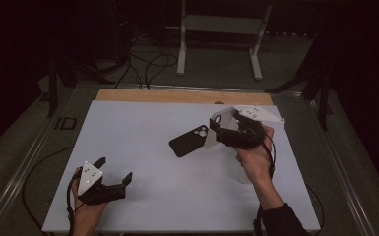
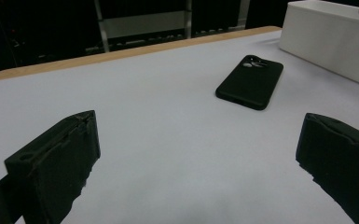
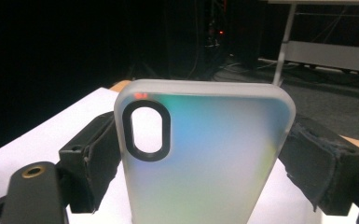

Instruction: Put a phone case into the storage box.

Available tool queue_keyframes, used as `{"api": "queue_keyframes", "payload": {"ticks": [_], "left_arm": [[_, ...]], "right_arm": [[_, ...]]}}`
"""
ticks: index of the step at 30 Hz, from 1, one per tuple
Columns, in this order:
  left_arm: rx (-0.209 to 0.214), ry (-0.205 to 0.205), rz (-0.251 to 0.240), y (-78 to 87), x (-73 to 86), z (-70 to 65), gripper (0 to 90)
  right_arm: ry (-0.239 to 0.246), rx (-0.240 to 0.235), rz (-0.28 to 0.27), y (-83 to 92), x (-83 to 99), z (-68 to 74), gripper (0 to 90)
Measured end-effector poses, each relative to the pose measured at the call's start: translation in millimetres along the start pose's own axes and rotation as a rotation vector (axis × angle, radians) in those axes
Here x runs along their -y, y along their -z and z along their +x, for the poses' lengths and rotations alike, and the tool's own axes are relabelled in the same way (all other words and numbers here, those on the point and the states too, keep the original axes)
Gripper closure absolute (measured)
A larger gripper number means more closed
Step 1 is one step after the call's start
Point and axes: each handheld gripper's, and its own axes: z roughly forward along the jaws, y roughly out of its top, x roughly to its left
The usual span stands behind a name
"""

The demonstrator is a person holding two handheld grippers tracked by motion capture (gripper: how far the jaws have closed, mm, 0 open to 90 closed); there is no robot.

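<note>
The white tabletop point(image 1: 142, 196) is shown with a black phone case point(image 1: 189, 140) laid flat near its middle, camera cut-out facing up. Above and just right of it, a frosted clear case point(image 3: 205, 158) is clamped by its long edges in the right hand-held gripper point(image 1: 225, 129), so that its back is left unobstructed. The left hand-held gripper point(image 1: 114, 171) is rested at the near left edge with jaws apart and nothing between them, presumably kept ready.

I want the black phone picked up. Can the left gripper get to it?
Probably yes. The left gripper is open and holds nothing, and bare table lies between it and the black phone, though it's a stretch away.
</note>
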Motion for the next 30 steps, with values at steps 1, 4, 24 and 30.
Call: {"api": "queue_keyframes", "payload": {"ticks": [1, 4, 24, 30], "left_arm": [[0.000, 0.001, -0.001, 0.1, 0.0, 0.0, 0.1], [-0.001, 0.002, -0.003, 0.4, -0.1, 0.1, 0.1], [-0.007, 0.000, 0.002, -0.2, 0.5, 0.2, 0.1], [-0.008, 0.001, 0.001, 0.0, 0.5, 0.3, 0.1]], "right_arm": [[0.005, 0.006, -0.002, -0.5, -1.0, -1.9, 16.6], [0.000, 0.014, -0.002, -1.7, -2.8, -5.1, 16.6], [-0.034, 0.094, 0.004, -11.9, -8.3, -41.6, 16.6], [-0.045, 0.120, 0.011, -14.5, -8.8, -50.4, 16.6]]}}
